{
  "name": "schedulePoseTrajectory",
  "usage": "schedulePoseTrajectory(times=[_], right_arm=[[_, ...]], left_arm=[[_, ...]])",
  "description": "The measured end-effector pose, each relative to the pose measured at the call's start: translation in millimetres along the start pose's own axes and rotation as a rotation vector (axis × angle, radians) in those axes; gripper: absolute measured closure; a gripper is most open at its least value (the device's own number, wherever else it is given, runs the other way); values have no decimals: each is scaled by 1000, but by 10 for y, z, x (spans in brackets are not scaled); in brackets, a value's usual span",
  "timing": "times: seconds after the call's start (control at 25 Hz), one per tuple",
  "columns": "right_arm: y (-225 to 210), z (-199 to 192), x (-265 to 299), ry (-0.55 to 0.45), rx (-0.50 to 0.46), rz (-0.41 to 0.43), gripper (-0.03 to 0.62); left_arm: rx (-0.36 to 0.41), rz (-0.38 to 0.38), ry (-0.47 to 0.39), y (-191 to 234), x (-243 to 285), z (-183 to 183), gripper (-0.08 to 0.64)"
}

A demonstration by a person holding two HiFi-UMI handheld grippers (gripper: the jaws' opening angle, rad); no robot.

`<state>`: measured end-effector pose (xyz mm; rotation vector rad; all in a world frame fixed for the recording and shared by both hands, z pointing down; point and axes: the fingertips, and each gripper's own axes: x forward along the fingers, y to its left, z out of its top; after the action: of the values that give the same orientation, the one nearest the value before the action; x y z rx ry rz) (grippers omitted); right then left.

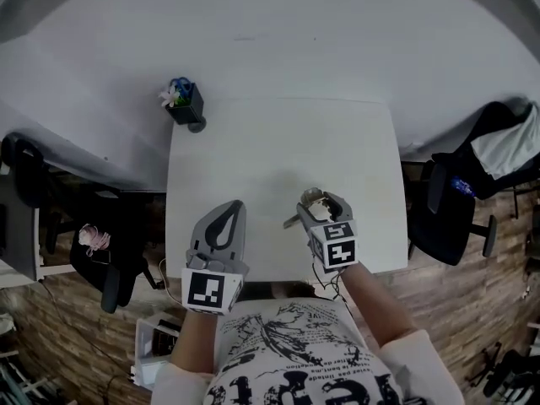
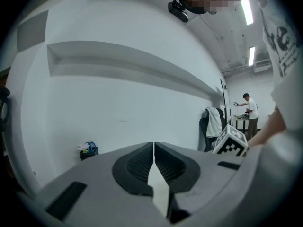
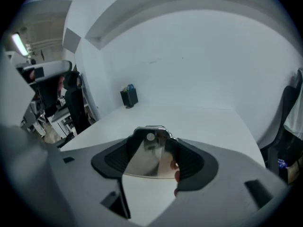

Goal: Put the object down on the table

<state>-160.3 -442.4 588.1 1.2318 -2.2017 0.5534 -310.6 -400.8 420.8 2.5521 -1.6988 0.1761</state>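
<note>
My right gripper is shut on a shiny metal object and holds it just above the near right part of the white table. In the right gripper view the object is a flat reflective plate with a small round hole near its top, clamped between the dark ribbed pads of the right gripper. My left gripper hovers over the table's near left part. Its jaws meet in the left gripper view with nothing between them.
A small dark pot with a flower stands at the table's far left corner, seen also as the pot. A black chair draped with a white cloth stands right of the table. Another chair stands left. A person stands far off.
</note>
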Motion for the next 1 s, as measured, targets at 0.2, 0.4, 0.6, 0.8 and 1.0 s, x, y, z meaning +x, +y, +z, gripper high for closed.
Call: schedulePoseTrajectory(times=[0.2,0.4,0.6,0.8,1.0], right_arm=[[-9,-274,545,131,8,-28,313],[-72,-426,930,203,8,-73,313],[-129,-513,1137,264,31,-100,311],[-132,-506,1226,295,36,-120,311],[-115,-524,1272,338,-7,-109,311]], left_arm=[[-3,0,53,285,102,-145,548],[-26,-8,93,544,210,-305,548],[-42,-37,85,657,318,-410,548],[-68,-50,98,725,364,-490,548],[-78,-39,106,771,363,-527,548]])
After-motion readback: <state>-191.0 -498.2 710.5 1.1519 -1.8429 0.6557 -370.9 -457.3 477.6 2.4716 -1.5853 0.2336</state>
